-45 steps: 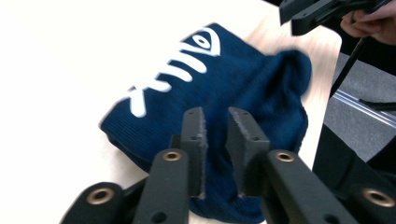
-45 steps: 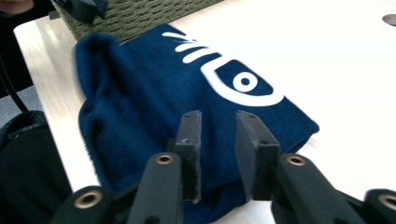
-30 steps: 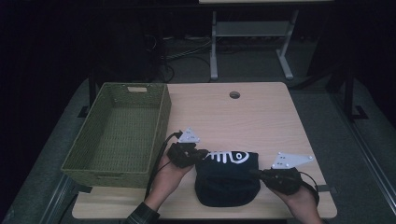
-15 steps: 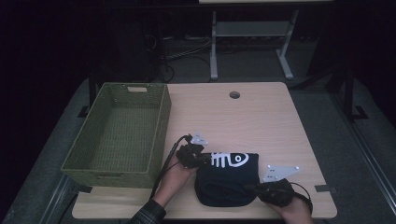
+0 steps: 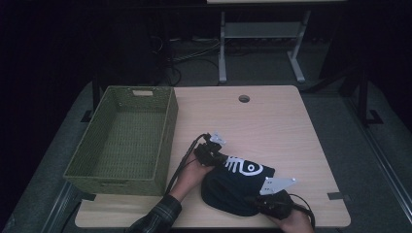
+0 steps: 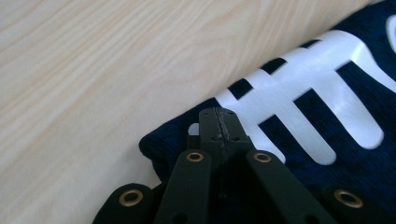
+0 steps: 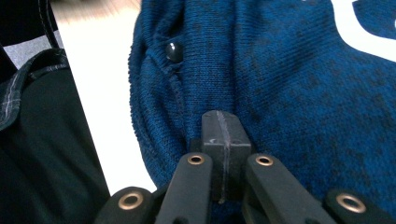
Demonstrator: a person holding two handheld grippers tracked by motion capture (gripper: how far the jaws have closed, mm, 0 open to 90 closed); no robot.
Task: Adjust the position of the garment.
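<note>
While both grippers, left gripper (image 5: 210, 151) and right gripper (image 5: 272, 201), press shut on the folded sweater (image 5: 233, 187) at the table's (image 5: 272, 126) near edge, next move: lift together toward basket (image 5: 121, 141).

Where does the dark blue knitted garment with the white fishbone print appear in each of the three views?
High view: garment at the table's near edge, right of the green basket.
Left gripper view: lower right, its corner at the jaws.
Right gripper view: across the centre and right.
Shared landmark: the white fishbone print.
</note>
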